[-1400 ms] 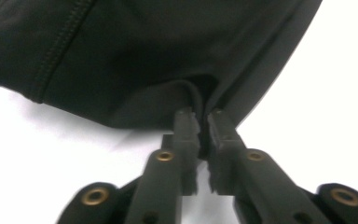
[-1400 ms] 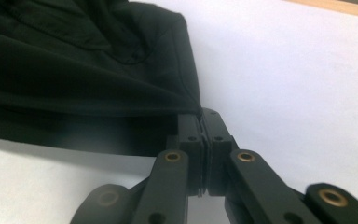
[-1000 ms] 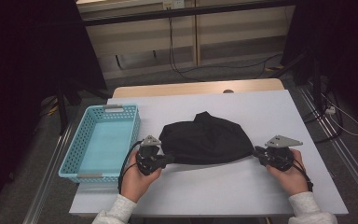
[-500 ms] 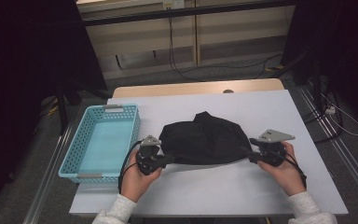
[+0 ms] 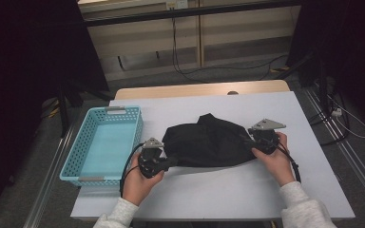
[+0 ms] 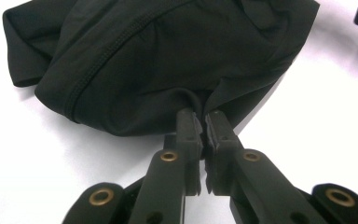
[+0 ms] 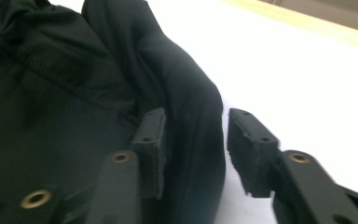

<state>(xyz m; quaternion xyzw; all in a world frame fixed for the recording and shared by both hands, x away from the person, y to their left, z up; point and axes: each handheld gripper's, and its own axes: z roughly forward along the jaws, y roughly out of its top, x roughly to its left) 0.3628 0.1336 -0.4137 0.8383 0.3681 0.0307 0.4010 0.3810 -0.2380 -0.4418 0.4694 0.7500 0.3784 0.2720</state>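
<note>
Overhead, we see the black garment (image 5: 204,142) bunched on the white table (image 5: 247,199), just beside the blue basket (image 5: 104,142); our left gripper (image 5: 168,161) meets the garment's side nearer the basket, our right gripper (image 5: 249,142) the far side. Along the left gripper (image 6: 200,122), the jaws are clamped on a fold of garment (image 6: 168,56). Along the right gripper (image 7: 193,140), the jaws have just been closing and stand apart, a garment (image 7: 51,102) edge between them, one pad clear.
</note>
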